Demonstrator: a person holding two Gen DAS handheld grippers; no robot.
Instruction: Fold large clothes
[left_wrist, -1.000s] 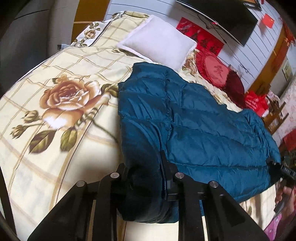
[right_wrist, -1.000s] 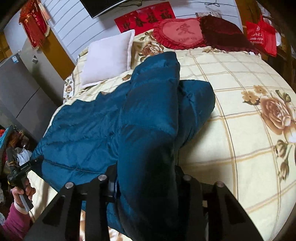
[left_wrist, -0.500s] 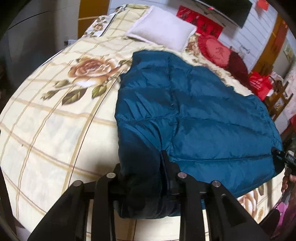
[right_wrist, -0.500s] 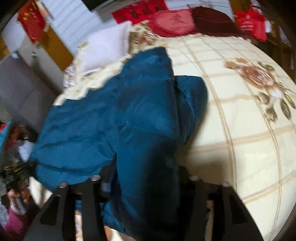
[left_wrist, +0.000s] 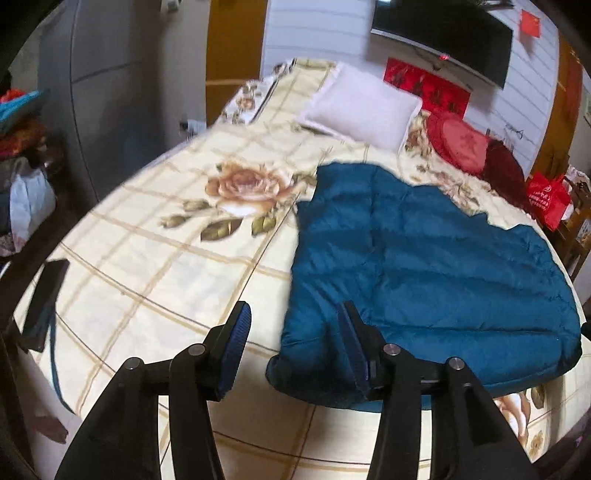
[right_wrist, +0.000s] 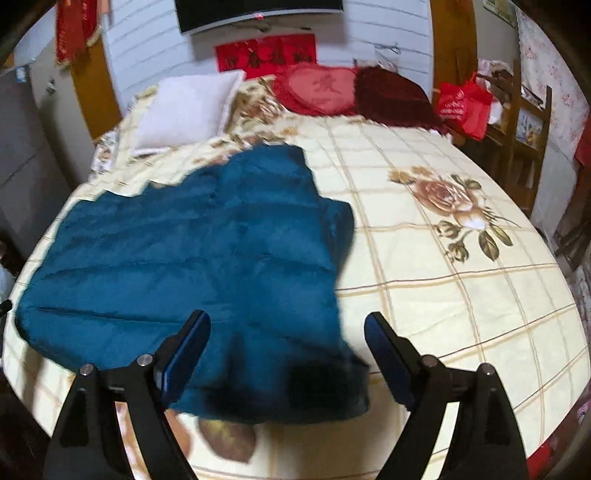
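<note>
A teal quilted down jacket (left_wrist: 424, 266) lies folded and flat on the bed; it also shows in the right wrist view (right_wrist: 192, 266). My left gripper (left_wrist: 295, 325) is open and empty, just above the jacket's near left corner. My right gripper (right_wrist: 286, 332) is open and empty, above the jacket's near right corner, where a dark cuff (right_wrist: 321, 384) lies.
The bed has a cream floral sheet (left_wrist: 166, 258). A white pillow (left_wrist: 362, 107) and red cushions (right_wrist: 325, 92) lie at the head. A red bag (right_wrist: 465, 107) and wooden shelf stand at the right. A dark flat object (left_wrist: 44, 295) lies at the bed's left edge.
Both grippers have opened and let go of the jacket, then pulled back and up. The jacket has dropped flat onto the bed.
</note>
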